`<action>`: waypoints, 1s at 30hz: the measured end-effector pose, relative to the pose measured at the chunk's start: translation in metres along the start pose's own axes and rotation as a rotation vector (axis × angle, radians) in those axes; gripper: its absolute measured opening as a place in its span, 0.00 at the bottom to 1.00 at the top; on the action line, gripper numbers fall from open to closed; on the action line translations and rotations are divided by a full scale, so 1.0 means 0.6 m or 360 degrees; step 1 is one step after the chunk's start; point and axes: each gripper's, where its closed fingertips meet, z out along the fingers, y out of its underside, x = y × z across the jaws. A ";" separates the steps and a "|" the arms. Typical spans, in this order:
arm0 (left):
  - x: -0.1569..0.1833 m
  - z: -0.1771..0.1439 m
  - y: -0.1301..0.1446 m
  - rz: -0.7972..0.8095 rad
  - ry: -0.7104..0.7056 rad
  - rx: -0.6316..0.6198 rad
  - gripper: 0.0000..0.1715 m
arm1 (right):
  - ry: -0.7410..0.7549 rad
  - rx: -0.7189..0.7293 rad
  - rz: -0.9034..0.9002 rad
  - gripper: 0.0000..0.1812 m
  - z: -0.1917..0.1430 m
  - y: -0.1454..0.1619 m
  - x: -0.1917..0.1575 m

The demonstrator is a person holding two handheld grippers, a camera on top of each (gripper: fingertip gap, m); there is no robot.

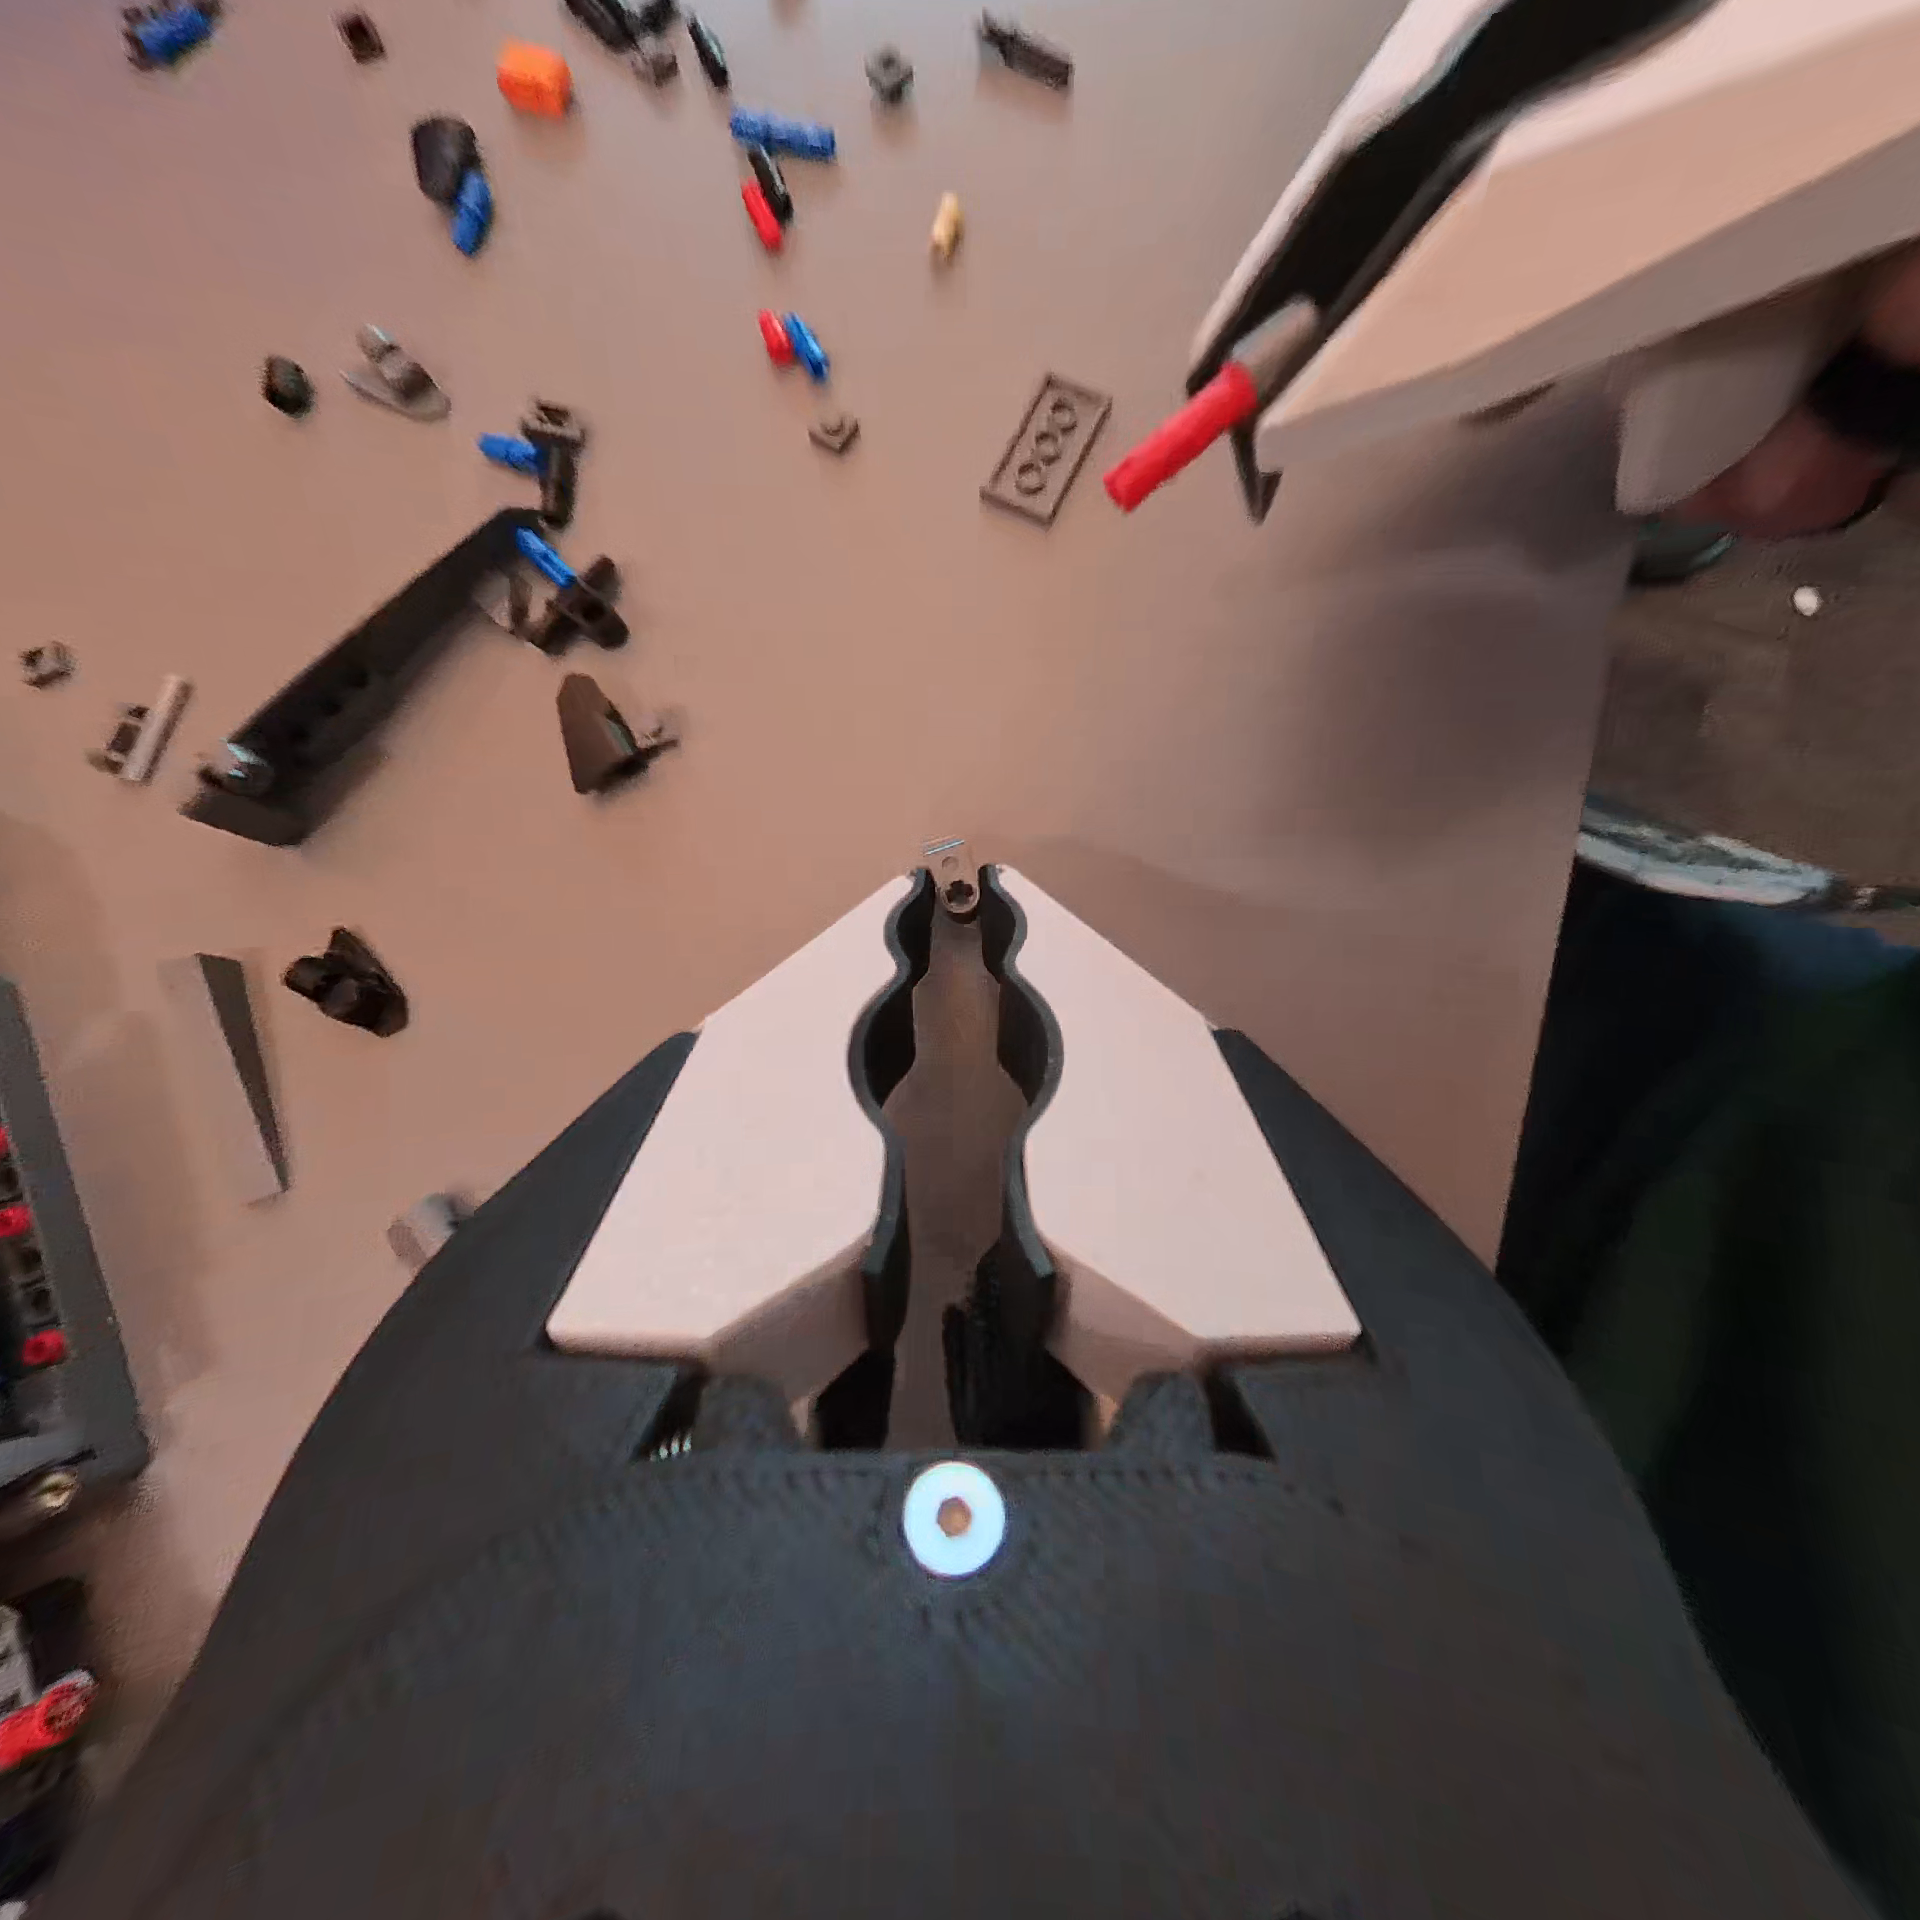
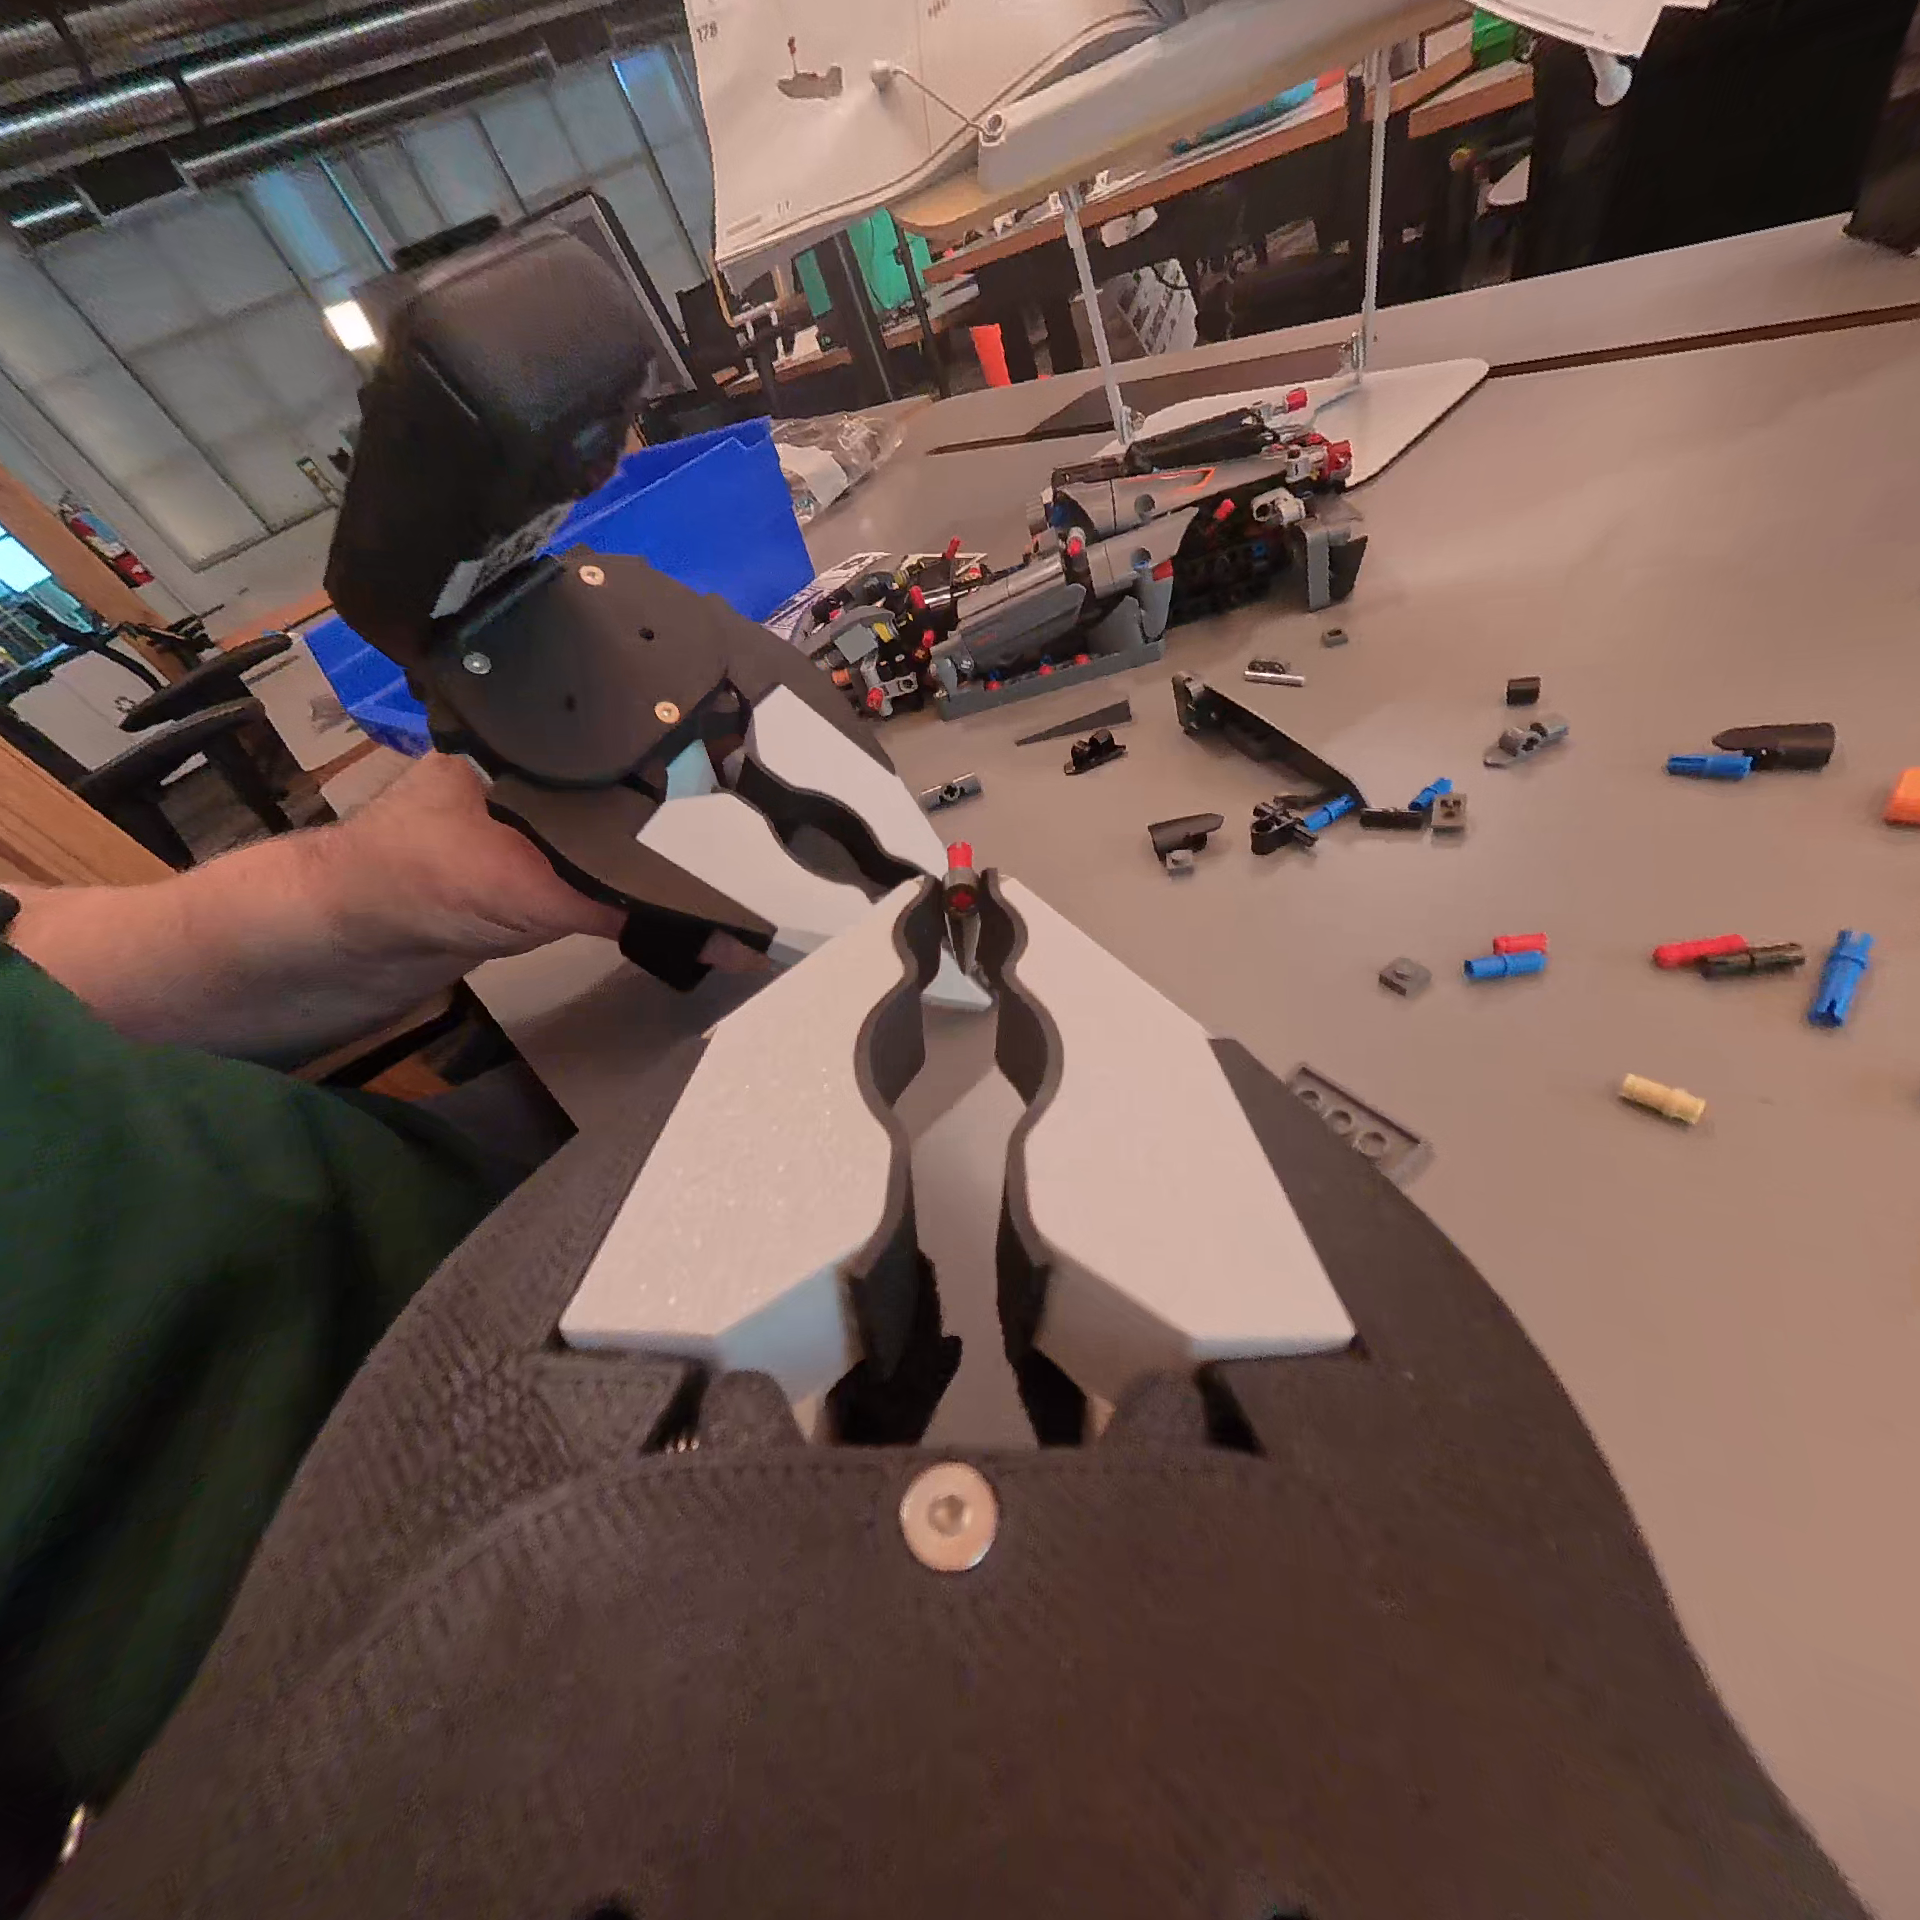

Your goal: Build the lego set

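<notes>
Mating step, I reckon. My left gripper [image 1: 953, 896] is clamped on a small dark connector [image 1: 953, 894] with a cross hole facing the camera. My right gripper [image 2: 961, 902] is pinching a red pin [image 1: 1179, 436], a smooth plastic cylinder, long axis pointing at the left tips. Both are held above the counter [image 2: 1558, 1299], tips nearly touching. The half-built car [image 2: 1101, 582] sits well behind.

The left gripper [image 1: 953, 881] is pinching its tips together on a small grey connector [image 1: 954, 894]. The right gripper [image 2: 961, 896] is clamping a red pin [image 1: 1179, 436], hovering just beside that connector, tips nearly meeting.
</notes>
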 end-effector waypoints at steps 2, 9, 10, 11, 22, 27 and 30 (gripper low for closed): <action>0.009 0.003 0.004 -0.0010 0.0043 -0.0014 0.07 | 0.0014 -0.0009 -0.0007 0.03 -0.003 0.003 0.000; 0.015 -0.002 0.011 -0.0005 0.0043 -0.0041 0.11 | 0.0013 -0.0046 -0.0009 0.03 -0.003 0.015 -0.003; 0.012 -0.001 0.011 0.0031 0.0012 -0.0048 0.10 | 0.0013 -0.0053 -0.0009 0.03 -0.004 0.018 -0.004; 0.012 0.000 0.010 0.0060 0.0005 -0.0054 0.09 | 0.0014 -0.0054 -0.0011 0.03 -0.004 0.019 -0.005; 0.030 -0.001 0.008 -0.0017 0.0021 -0.0083 0.12 | 0.0022 -0.0041 -0.0022 0.03 -0.009 0.020 -0.003; 0.054 -0.008 0.013 -0.0054 0.0079 -0.0063 0.15 | 0.0014 -0.0029 -0.0009 0.03 -0.012 0.018 -0.001; 0.081 -0.012 0.010 -0.0083 0.0235 -0.0022 0.12 | 0.0014 -0.0024 -0.0006 0.02 -0.012 0.017 0.000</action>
